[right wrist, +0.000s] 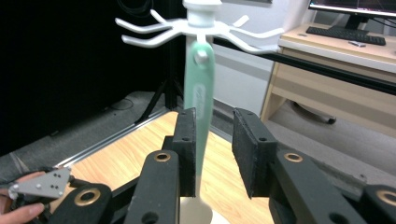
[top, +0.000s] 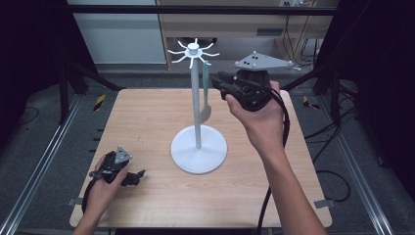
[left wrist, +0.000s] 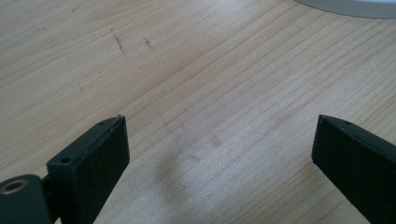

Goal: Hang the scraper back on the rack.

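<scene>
Green spatula [right wrist: 200, 102] hangs from the white rack [top: 194, 51]; my right gripper [right wrist: 215, 140] brackets its handle narrowly, pads apart; my left gripper [left wrist: 219, 154] gapes wide.

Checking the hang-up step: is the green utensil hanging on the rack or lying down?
Hanging: the green utensil hangs upright from a hook of the white rack, between the right gripper's jaws.
</scene>
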### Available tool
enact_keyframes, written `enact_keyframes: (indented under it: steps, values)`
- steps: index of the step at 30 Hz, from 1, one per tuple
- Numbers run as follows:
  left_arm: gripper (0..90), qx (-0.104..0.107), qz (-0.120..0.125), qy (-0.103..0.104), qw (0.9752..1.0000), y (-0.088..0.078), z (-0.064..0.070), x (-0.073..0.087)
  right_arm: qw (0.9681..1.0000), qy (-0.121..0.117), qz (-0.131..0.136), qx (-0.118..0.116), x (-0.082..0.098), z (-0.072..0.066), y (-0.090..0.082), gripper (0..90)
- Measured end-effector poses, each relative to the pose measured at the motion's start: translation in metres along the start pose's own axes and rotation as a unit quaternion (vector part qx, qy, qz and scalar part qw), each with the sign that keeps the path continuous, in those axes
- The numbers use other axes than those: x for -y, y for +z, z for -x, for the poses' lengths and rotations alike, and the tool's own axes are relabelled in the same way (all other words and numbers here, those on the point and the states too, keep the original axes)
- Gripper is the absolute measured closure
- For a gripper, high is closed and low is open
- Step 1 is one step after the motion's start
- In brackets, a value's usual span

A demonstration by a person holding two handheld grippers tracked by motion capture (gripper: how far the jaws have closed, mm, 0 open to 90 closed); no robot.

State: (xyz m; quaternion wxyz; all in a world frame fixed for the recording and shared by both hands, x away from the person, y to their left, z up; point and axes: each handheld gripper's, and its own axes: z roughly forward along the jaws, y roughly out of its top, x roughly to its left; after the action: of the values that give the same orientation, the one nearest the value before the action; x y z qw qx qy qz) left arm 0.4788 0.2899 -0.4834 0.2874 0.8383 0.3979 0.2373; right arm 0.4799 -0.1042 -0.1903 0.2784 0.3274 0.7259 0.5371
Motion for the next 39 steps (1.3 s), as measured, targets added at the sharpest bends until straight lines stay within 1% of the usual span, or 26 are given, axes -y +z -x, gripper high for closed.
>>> enact_keyframes:
  steps: [3,8,10,14,17,20,22,23,26,27,28,29,32,34,38,39]
  values:
    - [3.8,0.000,0.000,0.001,1.0000,0.000,0.000,0.000,1.0000,0.004,-0.006,0.006,0.007,0.003,-0.003,71.0]
    - [3.8,0.000,-0.001,0.002,1.0000,0.000,0.000,0.000,0.9997,0.004,-0.019,0.016,0.019,0.008,-0.007,70.6]
    - [3.8,0.001,-0.001,0.001,1.0000,0.000,0.001,0.000,0.9995,0.009,-0.024,0.019,0.024,0.010,-0.008,70.0]
    - [3.8,0.002,-0.002,0.002,1.0000,0.001,0.001,0.000,0.9992,0.013,-0.029,0.025,0.032,0.015,-0.008,68.0]
    - [3.8,0.002,-0.004,0.005,1.0000,0.000,0.001,0.000,0.9987,0.018,-0.034,0.033,0.039,0.018,-0.007,64.5]
    - [3.8,0.002,-0.005,0.006,1.0000,0.001,0.001,0.000,0.9980,0.025,-0.040,0.043,0.049,0.022,-0.007,58.7]
    - [3.8,0.001,-0.007,0.007,1.0000,0.001,0.001,0.000,0.9973,0.027,-0.046,0.049,0.056,0.024,-0.006,53.3]
    - [3.8,0.000,-0.007,0.007,1.0000,0.000,0.001,0.000,0.9970,0.030,-0.050,0.051,0.061,0.025,-0.006,49.3]
    - [3.7,-0.001,-0.006,0.007,1.0000,0.000,0.001,0.000,0.9960,0.035,-0.060,0.056,0.076,0.027,-0.004,40.5]
    - [3.7,-0.002,-0.005,0.005,1.0000,0.000,0.001,0.001,0.9958,0.034,-0.063,0.056,0.082,0.028,-0.004,37.8]
    - [3.7,-0.002,-0.004,0.004,1.0000,0.000,0.001,0.001,0.9954,0.038,-0.067,0.057,0.087,0.028,-0.004,35.7]
    - [3.7,-0.002,-0.003,0.003,1.0000,0.000,0.001,0.001,0.9952,0.036,-0.069,0.059,0.093,0.028,-0.004,33.5]
    - [3.6,0.000,0.002,0.001,1.0000,-0.001,0.000,0.001,0.9942,0.044,-0.078,0.060,0.110,0.031,-0.004,29.0]
    - [3.5,0.000,0.005,0.000,1.0000,-0.002,0.000,0.001,0.9935,0.046,-0.079,0.068,0.123,0.031,-0.005,25.4]
    - [3.5,-0.002,0.006,-0.001,1.0000,-0.002,-0.001,0.002,0.9925,0.053,-0.087,0.067,0.147,0.035,-0.003,19.2]
    - [3.5,-0.003,0.007,-0.005,1.0000,-0.002,-0.001,0.002,0.9922,0.055,-0.088,0.069,0.154,0.036,-0.003,18.0]
